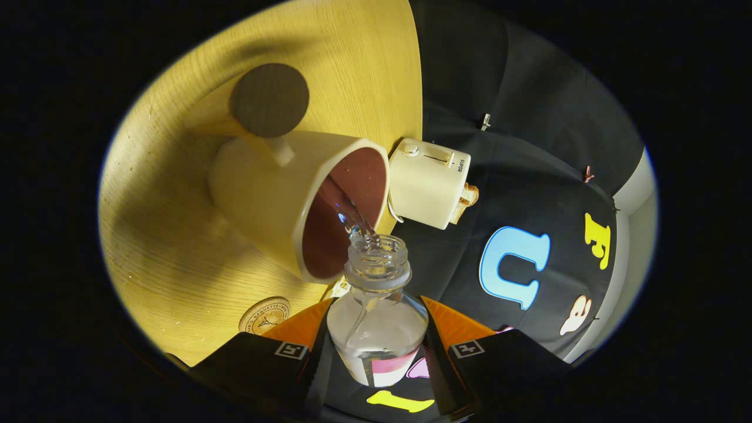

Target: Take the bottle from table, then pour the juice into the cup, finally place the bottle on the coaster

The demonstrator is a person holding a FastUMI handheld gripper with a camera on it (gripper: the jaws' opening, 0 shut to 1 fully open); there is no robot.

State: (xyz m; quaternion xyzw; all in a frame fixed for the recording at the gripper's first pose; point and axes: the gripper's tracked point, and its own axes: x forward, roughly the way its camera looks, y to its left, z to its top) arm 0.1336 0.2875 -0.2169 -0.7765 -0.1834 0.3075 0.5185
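A clear, uncapped bottle [377, 317] sits between my two fingers [294, 343], and my gripper [376, 346] is shut on its body. The bottle is tipped over, its open mouth just at the rim of a cream cup [276, 200] with a brown inside. A thin clear stream [352, 214] runs from the mouth into the cup. The cup stands on the wooden table [176, 247]. A round dark coaster [269, 100] lies on the table beyond the cup. Some liquid is still in the bottle.
A white toaster [427, 191] with a slice of bread in it stands at the table's edge, close beside the cup. A round wooden disc with a stamped mark [264, 315] lies on the table near my left finger.
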